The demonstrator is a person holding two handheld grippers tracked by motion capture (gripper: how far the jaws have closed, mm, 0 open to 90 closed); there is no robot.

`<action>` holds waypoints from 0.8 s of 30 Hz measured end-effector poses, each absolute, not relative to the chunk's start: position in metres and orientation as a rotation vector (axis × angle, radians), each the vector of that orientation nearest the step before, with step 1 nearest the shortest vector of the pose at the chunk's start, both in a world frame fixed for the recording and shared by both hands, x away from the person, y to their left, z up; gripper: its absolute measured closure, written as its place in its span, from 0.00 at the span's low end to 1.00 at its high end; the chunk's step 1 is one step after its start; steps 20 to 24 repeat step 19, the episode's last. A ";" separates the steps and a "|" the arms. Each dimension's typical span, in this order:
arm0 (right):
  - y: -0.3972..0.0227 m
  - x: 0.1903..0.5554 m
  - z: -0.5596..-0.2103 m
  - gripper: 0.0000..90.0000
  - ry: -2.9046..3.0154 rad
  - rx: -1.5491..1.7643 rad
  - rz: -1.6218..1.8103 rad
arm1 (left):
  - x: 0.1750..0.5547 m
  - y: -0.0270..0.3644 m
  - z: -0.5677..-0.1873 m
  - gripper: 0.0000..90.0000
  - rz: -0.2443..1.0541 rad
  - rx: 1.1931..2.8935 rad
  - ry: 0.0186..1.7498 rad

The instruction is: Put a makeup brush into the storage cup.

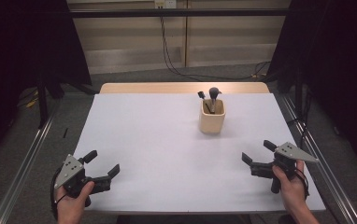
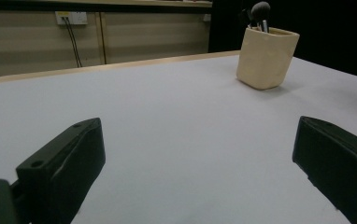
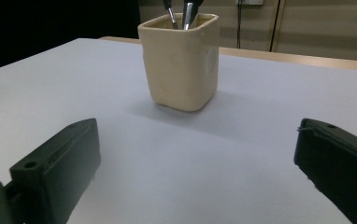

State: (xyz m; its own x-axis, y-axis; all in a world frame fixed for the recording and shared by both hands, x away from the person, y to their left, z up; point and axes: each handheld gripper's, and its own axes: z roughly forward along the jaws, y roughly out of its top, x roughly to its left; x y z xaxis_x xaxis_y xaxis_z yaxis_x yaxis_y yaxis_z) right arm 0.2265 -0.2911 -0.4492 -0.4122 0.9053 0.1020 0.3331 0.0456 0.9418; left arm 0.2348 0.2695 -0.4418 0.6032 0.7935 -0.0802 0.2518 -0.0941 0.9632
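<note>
My left gripper [image 1: 103,164] sits low at the near left corner of the table [image 1: 158,154], jaws spread wide, nothing between them — bare white surface ahead in the left gripper view. The cream cup [image 1: 212,116] stands upright, right of centre toward the far edge, well apart from both my grippers; two brushes [image 1: 213,93] poke out of its top, one with a dark rounded head. My right gripper [image 1: 257,156] rests near the right edge, jaws also parted and empty, pointed at the cup [image 3: 181,60]. My read: nothing started yet — no contact, cup and brushes untouched, the whole reach and grasp is left.
</note>
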 end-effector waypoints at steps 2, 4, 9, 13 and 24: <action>-0.292 0.223 -0.450 0.00 1.796 1.242 1.364 | 0.234 0.270 -0.442 0.03 0.573 1.645 0.884; -0.293 0.220 -0.451 0.00 1.808 1.242 1.368 | 0.234 0.270 -0.442 0.03 0.573 1.646 0.881; -0.296 0.217 -0.452 0.00 1.821 1.225 1.373 | 0.234 0.270 -0.441 0.03 0.574 1.654 0.868; -0.296 0.218 -0.453 0.00 1.821 1.227 1.377 | 0.234 0.269 -0.441 0.03 0.573 1.655 0.869; -0.295 0.219 -0.454 0.00 1.835 1.226 1.370 | 0.235 0.269 -0.441 0.03 0.572 1.663 0.865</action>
